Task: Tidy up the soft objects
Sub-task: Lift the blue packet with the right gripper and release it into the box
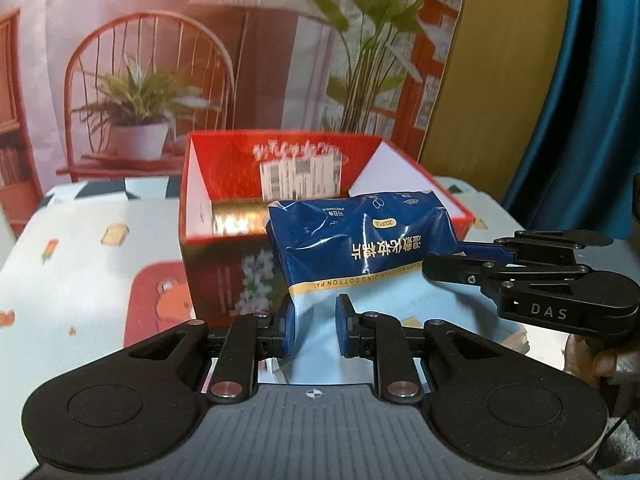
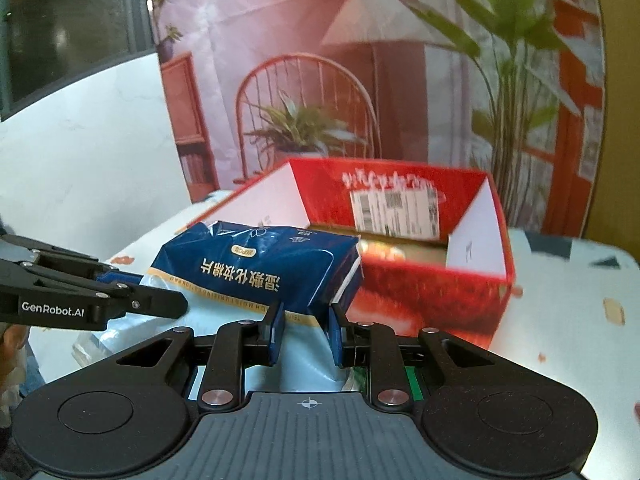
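Now a blue cotton-pad pack (image 1: 360, 248) hangs just before an open red box (image 1: 320, 152), pinched at its lower edge by the left gripper (image 1: 316, 330) and right gripper (image 2: 306, 330), both narrow. Uneven pulls could slip the slick film free.

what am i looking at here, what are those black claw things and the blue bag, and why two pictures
These are two hand-held grippers, each carried by a person, each with a camera looking along its fingers: one picture per gripper. The left gripper and the right gripper both pinch the pale lower edge of the same soft blue plastic pack of cotton pads, one at each end. Each also shows in the other's picture. Behind the pack stands an open red cardboard box on a table with a cartoon-print cloth. The backdrop is a printed room scene.
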A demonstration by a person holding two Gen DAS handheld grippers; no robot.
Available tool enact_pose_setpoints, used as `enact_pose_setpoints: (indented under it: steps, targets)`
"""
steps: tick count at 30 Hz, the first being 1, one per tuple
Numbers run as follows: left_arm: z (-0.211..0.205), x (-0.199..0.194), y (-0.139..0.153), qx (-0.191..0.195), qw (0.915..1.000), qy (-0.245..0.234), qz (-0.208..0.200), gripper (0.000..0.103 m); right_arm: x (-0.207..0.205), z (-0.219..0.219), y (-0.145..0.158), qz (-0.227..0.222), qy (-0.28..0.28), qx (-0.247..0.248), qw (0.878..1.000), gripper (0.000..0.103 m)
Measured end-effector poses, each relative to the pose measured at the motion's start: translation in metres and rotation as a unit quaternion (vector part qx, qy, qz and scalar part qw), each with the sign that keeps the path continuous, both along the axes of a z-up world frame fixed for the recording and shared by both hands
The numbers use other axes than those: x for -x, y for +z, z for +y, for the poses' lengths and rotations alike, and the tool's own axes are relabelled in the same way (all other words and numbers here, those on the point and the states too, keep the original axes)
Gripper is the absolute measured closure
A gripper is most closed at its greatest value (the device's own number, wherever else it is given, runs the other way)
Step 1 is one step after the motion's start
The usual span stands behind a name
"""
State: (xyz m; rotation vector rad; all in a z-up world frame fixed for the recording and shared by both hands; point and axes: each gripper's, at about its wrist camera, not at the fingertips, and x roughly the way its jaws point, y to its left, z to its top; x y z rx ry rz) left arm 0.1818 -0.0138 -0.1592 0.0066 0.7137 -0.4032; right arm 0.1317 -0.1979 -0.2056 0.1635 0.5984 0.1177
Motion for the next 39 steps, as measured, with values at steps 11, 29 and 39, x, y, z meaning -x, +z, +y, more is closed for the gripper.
enact_pose_setpoints:
  steps: [11,29,39]
  targets:
    - [-0.007,-0.038,0.032,-0.024,0.9983,-0.005,-0.052,0.081,-0.035,-0.007,0.045,-0.063,0.078,0.102,0.990,0.082]
    - [-0.012,-0.159,0.024,-0.025,0.9959,0.065,-0.057,0.081,-0.145,-0.009,0.025,-0.073,0.087,0.237,0.965,0.082]
    - [-0.024,-0.185,-0.010,-0.063,0.9971,0.042,0.002,0.082,-0.177,-0.006,-0.014,-0.011,0.075,0.268,0.961,0.084]
